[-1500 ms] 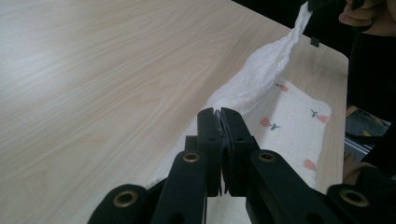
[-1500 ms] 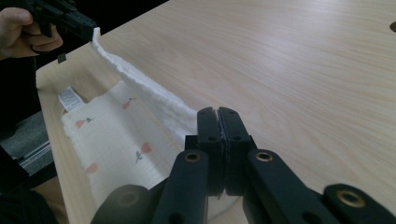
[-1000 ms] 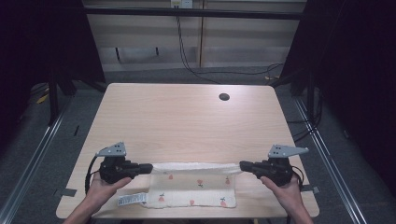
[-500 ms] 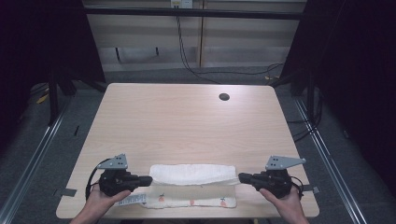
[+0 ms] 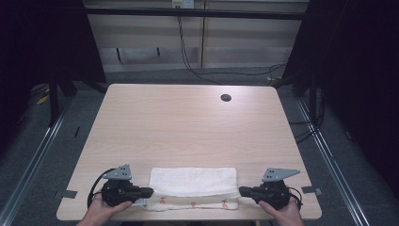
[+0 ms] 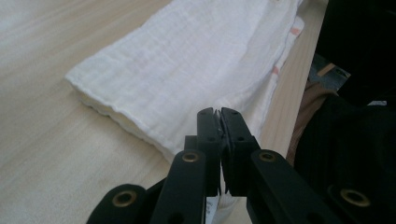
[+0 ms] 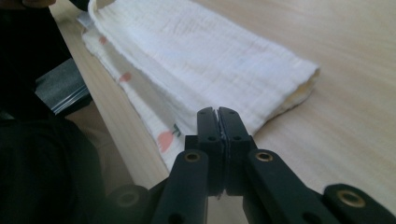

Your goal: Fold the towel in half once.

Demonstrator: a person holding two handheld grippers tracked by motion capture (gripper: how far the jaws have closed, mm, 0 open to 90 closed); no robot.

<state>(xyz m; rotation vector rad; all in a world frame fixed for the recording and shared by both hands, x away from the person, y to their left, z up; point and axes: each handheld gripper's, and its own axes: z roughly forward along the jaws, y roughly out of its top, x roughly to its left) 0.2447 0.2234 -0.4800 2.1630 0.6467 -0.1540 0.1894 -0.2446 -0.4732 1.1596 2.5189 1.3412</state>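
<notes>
Item: one white muslin cloth (image 5: 193, 181) with a small red fruit print, lying along the near edge of the tabletop (image 5: 188, 127), midway between the near-left and near-right corners. Condition: folded lengthwise into a long band; the upper layer shows its plain white side, soft and finely crinkled, and stops short of the near hem, so a printed strip of the lower layer stays exposed toward the near edge. A label or tag peeks out at the left end. The far long side is a rounded fold, thick enough to suggest several layers. Handling: the left gripper (image 5: 147, 192) has its fingers (image 6: 208, 126) pressed together on the near-left corner of the cloth, a sliver of fabric visible between them in the left gripper view; the right gripper (image 5: 243, 191) has its fingers (image 7: 209, 122) likewise clamped on the near-right corner. Progress, as judged: a lengthwise fold looks laid or nearly laid, with both ends still gripped low at the tabletop. Outstanding: release of the corners, squaring of the offset edges, and probably a further fold across the length. Also present: a small dark hole (image 5: 226, 98) near the far-right corner.
</notes>
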